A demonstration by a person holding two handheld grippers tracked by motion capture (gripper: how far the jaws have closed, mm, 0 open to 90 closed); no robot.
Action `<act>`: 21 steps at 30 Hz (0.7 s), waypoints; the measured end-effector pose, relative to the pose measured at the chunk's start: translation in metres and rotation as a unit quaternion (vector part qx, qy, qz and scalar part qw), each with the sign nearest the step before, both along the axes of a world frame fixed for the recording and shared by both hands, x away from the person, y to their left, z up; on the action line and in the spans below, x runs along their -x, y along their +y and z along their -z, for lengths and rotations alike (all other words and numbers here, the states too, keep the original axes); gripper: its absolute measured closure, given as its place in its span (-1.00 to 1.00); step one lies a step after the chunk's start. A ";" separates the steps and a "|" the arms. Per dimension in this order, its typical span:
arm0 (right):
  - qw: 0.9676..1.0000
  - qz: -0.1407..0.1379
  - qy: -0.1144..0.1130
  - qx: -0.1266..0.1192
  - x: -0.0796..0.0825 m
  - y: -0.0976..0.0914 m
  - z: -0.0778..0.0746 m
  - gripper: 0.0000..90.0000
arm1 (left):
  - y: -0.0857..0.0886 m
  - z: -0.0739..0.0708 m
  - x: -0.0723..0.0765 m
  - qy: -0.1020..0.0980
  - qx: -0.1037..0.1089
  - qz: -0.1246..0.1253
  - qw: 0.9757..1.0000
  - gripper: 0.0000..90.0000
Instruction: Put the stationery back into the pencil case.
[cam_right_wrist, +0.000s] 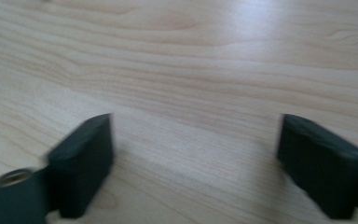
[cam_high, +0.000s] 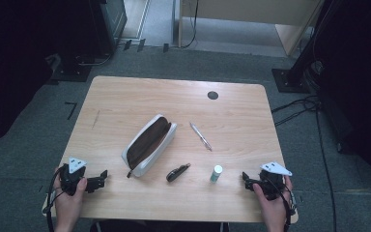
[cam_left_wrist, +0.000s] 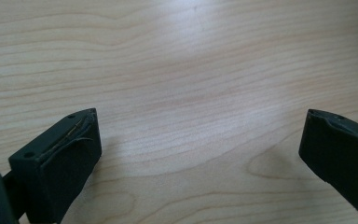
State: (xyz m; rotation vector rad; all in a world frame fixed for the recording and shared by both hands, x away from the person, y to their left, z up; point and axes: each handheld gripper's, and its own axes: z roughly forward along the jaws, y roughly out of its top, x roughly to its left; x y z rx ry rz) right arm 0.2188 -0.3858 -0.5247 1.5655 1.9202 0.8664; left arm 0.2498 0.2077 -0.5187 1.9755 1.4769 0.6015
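Observation:
A white pencil case point(cam_high: 149, 144) with a dark open mouth lies in the middle of the wooden table point(cam_high: 125, 96). To its right lie a silver pen point(cam_high: 200, 136), a dark folded pocket tool point(cam_high: 178, 172) and a small white tube with a green end point(cam_high: 216, 173). My left gripper point(cam_high: 101, 179) rests low at the near left corner, open, its jaws wide apart over bare wood point(cam_left_wrist: 196, 93). My right gripper point(cam_high: 245, 180) sits at the near right corner, right of the tube, open over bare wood point(cam_right_wrist: 196, 93), nothing between its jaws.
A round dark cable hole point(cam_high: 213, 94) sits near the table's far edge. Cables point(cam_high: 299, 106) trail on the grey carpet to the right, and dark stands point(cam_high: 290, 77) flank the table at the back.

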 end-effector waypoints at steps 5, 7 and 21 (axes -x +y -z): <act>1.000 0.004 -0.009 -0.025 0.004 0.002 -0.005 -0.69 | -0.001 0.000 -0.001 0.004 -0.005 0.002 1.000 -1.00; 0.998 -0.015 -0.020 -0.054 0.006 0.003 -0.011 -0.66 | -0.002 0.001 -0.001 0.004 -0.005 0.002 1.000 -1.00; 0.964 -0.202 -0.064 -0.160 0.024 0.053 -0.060 -0.18 | -0.002 0.000 -0.001 0.006 -0.005 0.010 1.000 -1.00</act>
